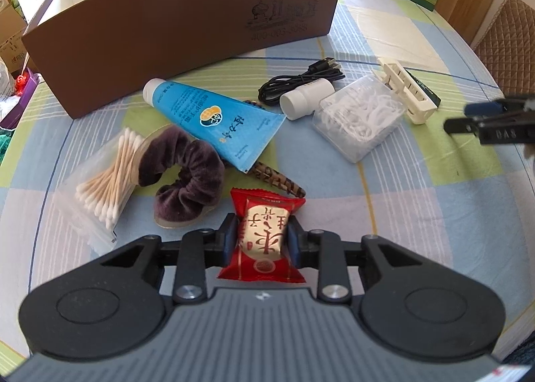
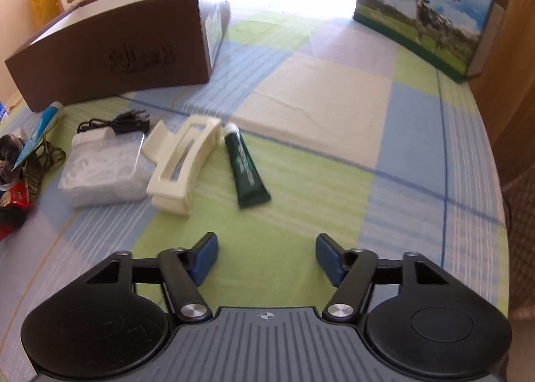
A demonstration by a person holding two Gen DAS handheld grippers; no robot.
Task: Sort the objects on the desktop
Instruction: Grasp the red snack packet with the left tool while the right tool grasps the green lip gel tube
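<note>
Between the left gripper's [image 1: 261, 236] pads sat the red snack packet [image 1: 264, 234], clamped; the brown box [image 1: 160, 30] lay ahead, probably its destination, while the right gripper [image 2: 266, 256] hung open.

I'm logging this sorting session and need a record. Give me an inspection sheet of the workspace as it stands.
Surface: checked cloth, flat.
Job's things: red snack packet in the left tongs; blue tube, scrunchie, cotton swabs, floss box, white clip, green tube, white bottle, leopard clip loose on the cloth.
Clutter: nothing seen beyond these.
Grippers: left shut on the packet; right tongs open, holding nothing.
Cables: black USB cable, bundled by the bottle.
Surroundings: brown box behind the items; milk carton far right.
</note>
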